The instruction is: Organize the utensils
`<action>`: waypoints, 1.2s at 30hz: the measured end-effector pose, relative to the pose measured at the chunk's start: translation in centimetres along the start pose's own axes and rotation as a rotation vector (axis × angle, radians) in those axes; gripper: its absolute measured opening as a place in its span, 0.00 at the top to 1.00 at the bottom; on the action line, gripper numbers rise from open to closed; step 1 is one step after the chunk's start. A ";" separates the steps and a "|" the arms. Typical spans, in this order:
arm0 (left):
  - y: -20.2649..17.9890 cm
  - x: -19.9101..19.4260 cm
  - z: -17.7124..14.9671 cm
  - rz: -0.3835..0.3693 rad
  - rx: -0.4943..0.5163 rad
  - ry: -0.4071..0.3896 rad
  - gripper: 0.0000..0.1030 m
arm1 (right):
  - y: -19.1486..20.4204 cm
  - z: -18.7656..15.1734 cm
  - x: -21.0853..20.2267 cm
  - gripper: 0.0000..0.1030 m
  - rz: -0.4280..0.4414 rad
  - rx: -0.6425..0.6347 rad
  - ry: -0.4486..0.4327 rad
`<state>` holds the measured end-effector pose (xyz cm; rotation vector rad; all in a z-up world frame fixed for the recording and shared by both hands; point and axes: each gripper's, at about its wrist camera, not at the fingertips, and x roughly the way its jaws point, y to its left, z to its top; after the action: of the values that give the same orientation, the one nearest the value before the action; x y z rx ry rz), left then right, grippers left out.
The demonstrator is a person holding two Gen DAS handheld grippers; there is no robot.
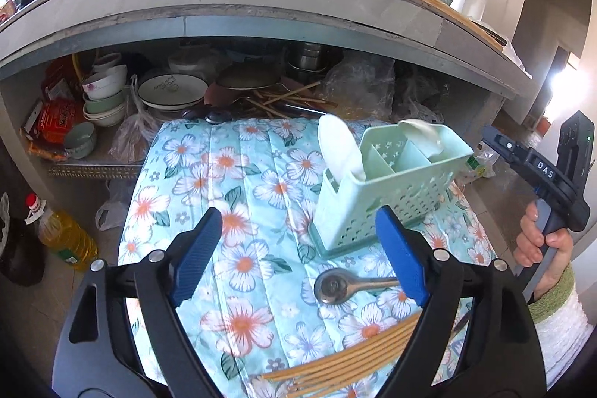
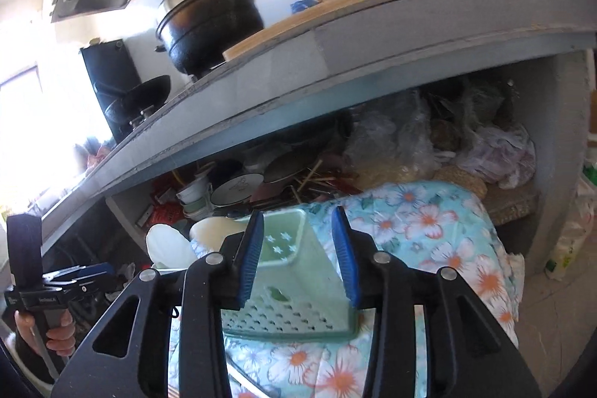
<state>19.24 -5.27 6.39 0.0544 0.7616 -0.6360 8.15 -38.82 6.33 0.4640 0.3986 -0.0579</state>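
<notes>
Cloth [image 1: 209, 174]: I see the flowered cover carrying everything, in front of the kitchen shelf.
Caddy [image 1: 388, 189]: pale green, upright, ahead and right of my left gripper; two white spoons [image 1: 341, 148] already stand in it.
Chopsticks [image 1: 358, 353]: loose bundle low right, long axis running left to right, partly under my left gripper's right finger.
Metal spoon [image 1: 337, 286]: flat between caddy and chopsticks, handle pointing right.
Nearer hand: left, I judge.
Left gripper [image 1: 298, 256]: jaws wide, nothing held.
Right gripper [image 2: 298, 258]: part open, empty, over the caddy's near end.
</notes>
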 end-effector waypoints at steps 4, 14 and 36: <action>0.5 -0.6 -1.5 -0.004 -0.016 0.017 0.21 | -1.2 -1.3 -3.1 0.64 -0.023 0.052 0.021; 1.3 -1.1 -5.8 -0.002 -0.062 0.053 0.21 | 0.9 -8.2 -8.9 0.55 -0.064 0.047 0.184; -3.9 -0.6 -18.1 -0.431 -0.229 0.230 0.46 | 3.4 -18.3 -9.3 0.53 -0.077 0.123 0.398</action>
<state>5.45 -3.25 -5.76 -0.2565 1.0777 -0.9568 -6.52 -27.92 -3.56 0.5826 0.8067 -0.0650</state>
